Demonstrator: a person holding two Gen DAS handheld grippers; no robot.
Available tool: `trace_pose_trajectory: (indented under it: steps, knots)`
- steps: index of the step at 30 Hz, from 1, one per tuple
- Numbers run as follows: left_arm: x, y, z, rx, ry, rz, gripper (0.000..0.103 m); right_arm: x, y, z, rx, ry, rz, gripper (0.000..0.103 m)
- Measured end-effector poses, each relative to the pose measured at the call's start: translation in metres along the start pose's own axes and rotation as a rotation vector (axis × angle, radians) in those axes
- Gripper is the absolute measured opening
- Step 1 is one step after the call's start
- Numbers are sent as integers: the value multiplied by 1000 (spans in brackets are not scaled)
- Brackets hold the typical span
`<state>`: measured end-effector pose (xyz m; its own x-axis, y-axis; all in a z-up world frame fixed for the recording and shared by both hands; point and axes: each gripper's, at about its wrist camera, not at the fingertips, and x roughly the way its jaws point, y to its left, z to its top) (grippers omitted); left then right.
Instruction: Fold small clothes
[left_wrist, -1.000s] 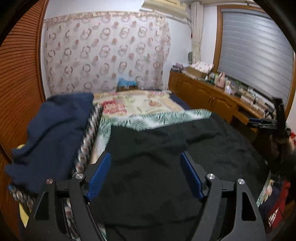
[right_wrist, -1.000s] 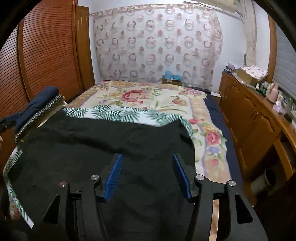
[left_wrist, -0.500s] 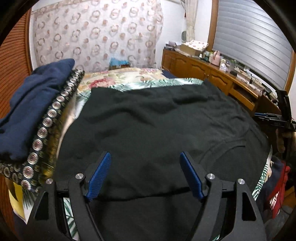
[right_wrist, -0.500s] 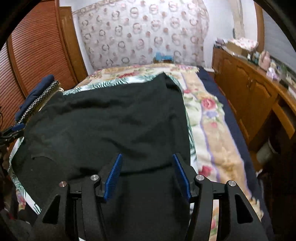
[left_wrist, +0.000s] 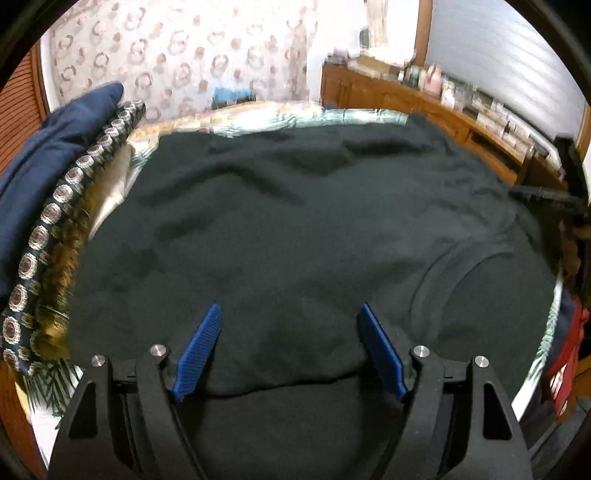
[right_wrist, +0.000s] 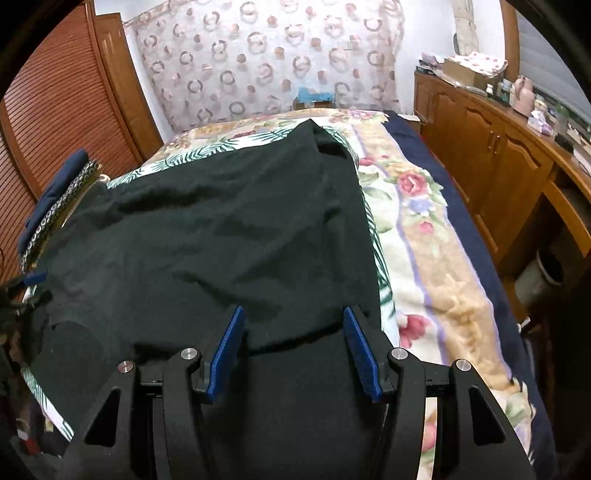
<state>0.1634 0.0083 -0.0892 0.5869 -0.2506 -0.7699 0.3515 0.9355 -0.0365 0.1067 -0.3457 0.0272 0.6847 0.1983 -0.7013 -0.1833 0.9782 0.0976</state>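
A black garment (left_wrist: 295, 221) lies spread across the near end of the bed, with its round neckline (left_wrist: 461, 266) facing me. My left gripper (left_wrist: 290, 308) hovers low over the garment's near edge, left of the neckline. Its blue pads stand wide apart and do not press the cloth. My right gripper (right_wrist: 294, 310) hangs over the same black garment (right_wrist: 221, 229) near its right side. It is open too, with a fold of cloth lying below the gap. Whether either gripper touches the fabric is unclear. In the left wrist view the right gripper (left_wrist: 546, 195) shows dimly at the right edge.
A floral bedcover (right_wrist: 424, 240) lies bare to the right of the garment. A pile with a navy cloth (left_wrist: 44, 158) on a patterned one (left_wrist: 48, 229) sits at the bed's left side. Wooden cabinets (right_wrist: 498, 155) line the right wall, slatted doors (right_wrist: 66, 103) the left.
Both grippers have sunk and tipped down toward the bed, so the black garment looks nearer and fills more of each view. The jaws stand as wide as before.
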Motion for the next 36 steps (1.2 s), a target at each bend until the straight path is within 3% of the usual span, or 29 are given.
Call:
trace_pose_trajectory:
  steps: [12,24,27,31,36]
  knots:
    - [1,-4,-1,13,11,22,85,19,23,-14,-81,-33,-95,58]
    - [1,-2,-2,8,9,28,85,16,24,-14,-97,-38,-109,59]
    - [-5,1,-5,-9,2,23,76,15,23,-14,-96,-39,-108,59]
    - [-37,22,-13,-103,-78,3,64,15,21,-14,-96,-39,-105,59]
    - [-64,48,-20,-158,-126,73,58,15,21,-13,-96,-40,-105,59]
